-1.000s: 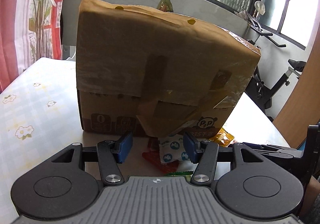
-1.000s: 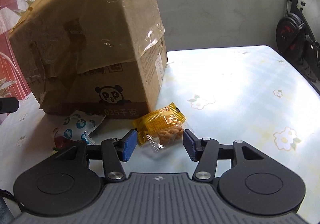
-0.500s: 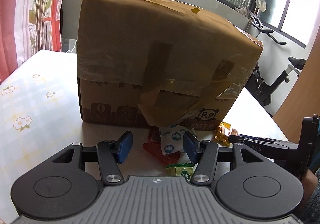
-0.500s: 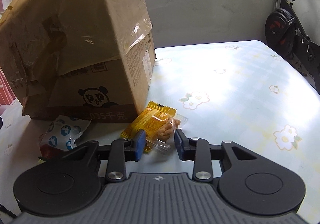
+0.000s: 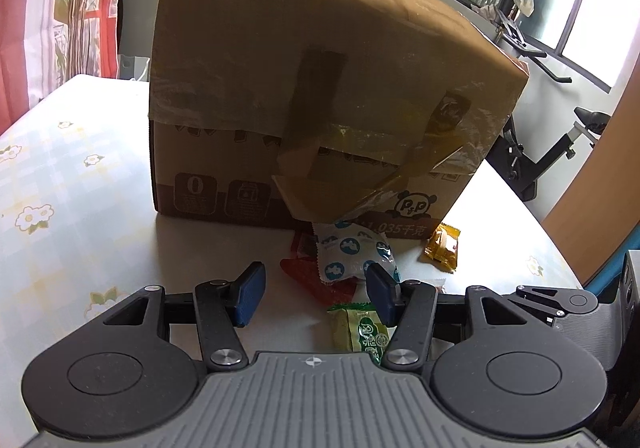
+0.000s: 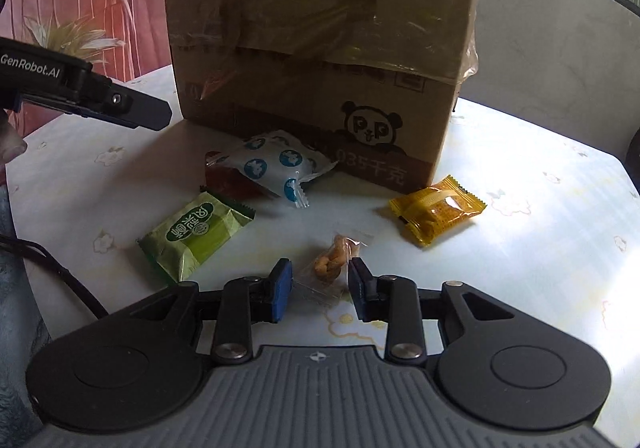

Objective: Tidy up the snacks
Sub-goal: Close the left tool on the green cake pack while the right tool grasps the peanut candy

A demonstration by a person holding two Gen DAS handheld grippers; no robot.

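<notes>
One cardboard box [image 6: 320,47] – five snack packets: white-blue [image 6: 276,163], red [image 6: 228,179], green [image 6: 196,232], yellow [image 6: 436,211], clear [image 6: 332,264].

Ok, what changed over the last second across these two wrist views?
The right claw closed on the clear nut packet and dragged it away from the yellow packet; its jaws are now opening slightly with the packet still between them. The left claw stayed open, facing the blue-spotted packet; the box and other snacks did not move.
</notes>
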